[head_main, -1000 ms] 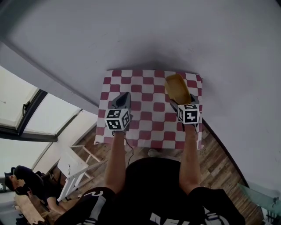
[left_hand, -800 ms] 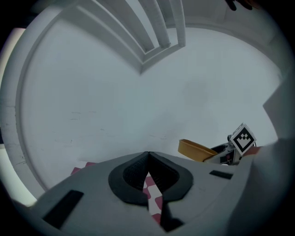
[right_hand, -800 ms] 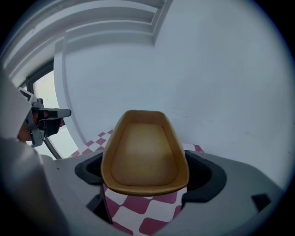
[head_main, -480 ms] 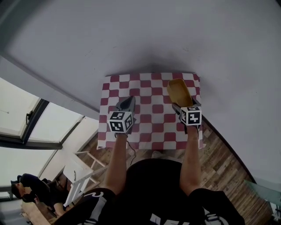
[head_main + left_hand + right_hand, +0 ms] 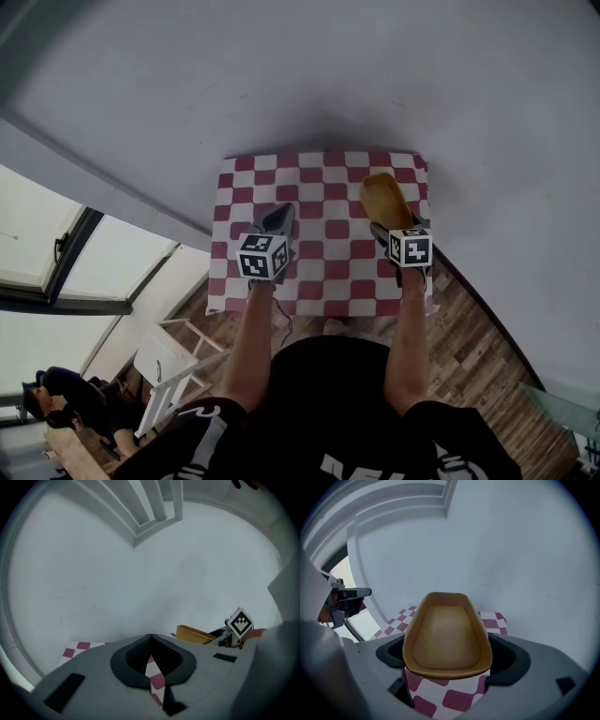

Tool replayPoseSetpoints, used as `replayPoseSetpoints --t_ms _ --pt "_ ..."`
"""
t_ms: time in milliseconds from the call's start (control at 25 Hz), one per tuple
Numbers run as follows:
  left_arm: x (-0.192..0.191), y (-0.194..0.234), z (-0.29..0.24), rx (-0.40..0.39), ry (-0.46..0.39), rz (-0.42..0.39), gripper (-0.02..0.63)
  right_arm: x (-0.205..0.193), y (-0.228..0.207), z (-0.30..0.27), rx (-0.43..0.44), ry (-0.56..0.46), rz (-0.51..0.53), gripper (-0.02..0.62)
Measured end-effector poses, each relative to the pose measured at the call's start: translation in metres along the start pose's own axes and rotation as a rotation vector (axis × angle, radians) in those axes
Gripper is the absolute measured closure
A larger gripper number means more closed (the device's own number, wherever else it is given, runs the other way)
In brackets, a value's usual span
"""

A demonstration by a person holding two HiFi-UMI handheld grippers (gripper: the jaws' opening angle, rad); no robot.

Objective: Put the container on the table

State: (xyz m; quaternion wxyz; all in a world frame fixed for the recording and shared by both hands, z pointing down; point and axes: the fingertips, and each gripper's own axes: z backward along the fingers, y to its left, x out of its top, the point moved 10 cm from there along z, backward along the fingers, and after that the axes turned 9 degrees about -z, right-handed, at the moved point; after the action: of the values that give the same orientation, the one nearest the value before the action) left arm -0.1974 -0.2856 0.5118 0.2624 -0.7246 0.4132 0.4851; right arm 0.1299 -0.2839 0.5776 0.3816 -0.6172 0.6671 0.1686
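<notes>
Over the checked table, near edge: my left gripper, fingers closed together, nothing betw. them. My right gripper clamps the near end of the tan container, open side up, tilted, over the table's right side; contact w/ cloth unclear. Beyond: pale wall.
</notes>
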Motion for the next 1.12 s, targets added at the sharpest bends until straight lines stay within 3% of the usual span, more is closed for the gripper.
replayPoseSetpoints --t_ms 680,1120 --pt "-0.037 0.022 0.001 0.075 0.058 0.071 0.581 -0.039 0.007 -0.056 0.07 0.115 -0.06 0.086" --pt "-0.057 0.026 -0.01 0.081 0.072 0.114 0.581 -0.056 -0.001 -0.089 0.03 0.188 -0.042 0.084"
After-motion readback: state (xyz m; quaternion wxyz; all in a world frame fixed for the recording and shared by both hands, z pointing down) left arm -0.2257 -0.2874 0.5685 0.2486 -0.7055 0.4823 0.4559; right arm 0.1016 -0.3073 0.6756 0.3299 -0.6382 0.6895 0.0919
